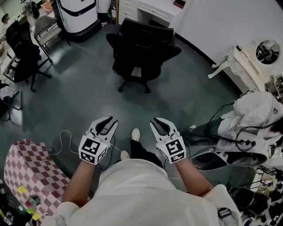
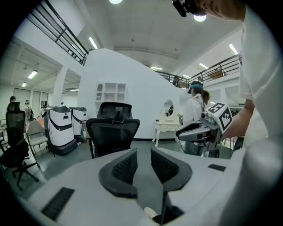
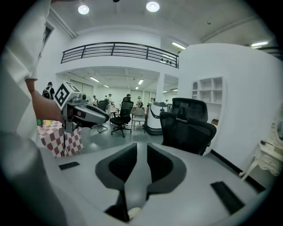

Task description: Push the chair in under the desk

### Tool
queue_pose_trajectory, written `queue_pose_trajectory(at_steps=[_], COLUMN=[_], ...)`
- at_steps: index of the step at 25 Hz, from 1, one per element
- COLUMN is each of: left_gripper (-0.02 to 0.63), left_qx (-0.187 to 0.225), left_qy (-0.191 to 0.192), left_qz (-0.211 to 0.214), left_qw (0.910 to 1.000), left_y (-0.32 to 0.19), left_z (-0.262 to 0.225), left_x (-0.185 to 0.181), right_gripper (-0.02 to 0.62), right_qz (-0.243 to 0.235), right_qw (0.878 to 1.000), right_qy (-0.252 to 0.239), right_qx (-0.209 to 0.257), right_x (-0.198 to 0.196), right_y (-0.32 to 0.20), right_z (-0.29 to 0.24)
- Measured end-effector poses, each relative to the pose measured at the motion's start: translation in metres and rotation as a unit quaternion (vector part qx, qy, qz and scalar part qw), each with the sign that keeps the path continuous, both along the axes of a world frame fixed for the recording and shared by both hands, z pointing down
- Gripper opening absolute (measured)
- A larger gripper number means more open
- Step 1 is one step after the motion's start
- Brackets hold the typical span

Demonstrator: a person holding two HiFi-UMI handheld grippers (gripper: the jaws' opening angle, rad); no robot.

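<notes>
A black mesh office chair (image 1: pixel 141 50) stands on the grey floor a few steps ahead of me, its back toward me. Behind it is the white desk (image 1: pixel 154 9) against the wall. My left gripper (image 1: pixel 108 120) and right gripper (image 1: pixel 158 120) are held side by side at waist height, well short of the chair. In the left gripper view the chair (image 2: pixel 112 132) shows beyond the left gripper (image 2: pixel 143 152), whose jaws stand apart with nothing between them. The right gripper (image 3: pixel 141 148) is likewise open and empty, with the chair (image 3: pixel 188 126) to its right.
A second black chair (image 1: pixel 24 53) stands at the far left near a white machine (image 1: pixel 77 15). A white ornate table (image 1: pixel 241 66) and a person in white (image 1: pixel 252 119) are at the right. A checkered cloth (image 1: pixel 28 172) lies at the lower left, with a thin cable (image 1: pixel 66 137) on the floor.
</notes>
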State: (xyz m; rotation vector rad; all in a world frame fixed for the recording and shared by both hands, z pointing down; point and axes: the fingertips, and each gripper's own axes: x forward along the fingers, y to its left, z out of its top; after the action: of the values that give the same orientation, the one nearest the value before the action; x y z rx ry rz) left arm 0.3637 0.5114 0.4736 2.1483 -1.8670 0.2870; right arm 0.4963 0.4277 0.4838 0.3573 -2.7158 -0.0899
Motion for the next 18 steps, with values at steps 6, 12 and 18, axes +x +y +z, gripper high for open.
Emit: queue_pose_trajectory(at_steps=[6, 12, 18], left_gripper=[0.107, 0.123, 0.13], left_qx=[-0.007, -0.017, -0.026], left_qy=[-0.011, -0.03, -0.047], left_qz=[-0.008, -0.005, -0.007], left_qw=[0.9999, 0.9994, 0.9985], left_y=[-0.034, -0.095, -0.154], left_z=[-0.001, -0.006, -0.011], left_x=[-0.034, -0.065, -0.095], right_gripper=[0.064, 0.075, 0.075], right_qz=[-0.004, -0.01, -0.018], right_qw=[1.0, 1.0, 0.999], right_qy=[-0.001, 0.009, 0.014], right_qx=[0.01, 0.016, 0.038], right_x=[-0.03, -0.051, -0.074], right_y=[-0.043, -0.11, -0.178], right_z=[-0.004, 0.0, -0.004])
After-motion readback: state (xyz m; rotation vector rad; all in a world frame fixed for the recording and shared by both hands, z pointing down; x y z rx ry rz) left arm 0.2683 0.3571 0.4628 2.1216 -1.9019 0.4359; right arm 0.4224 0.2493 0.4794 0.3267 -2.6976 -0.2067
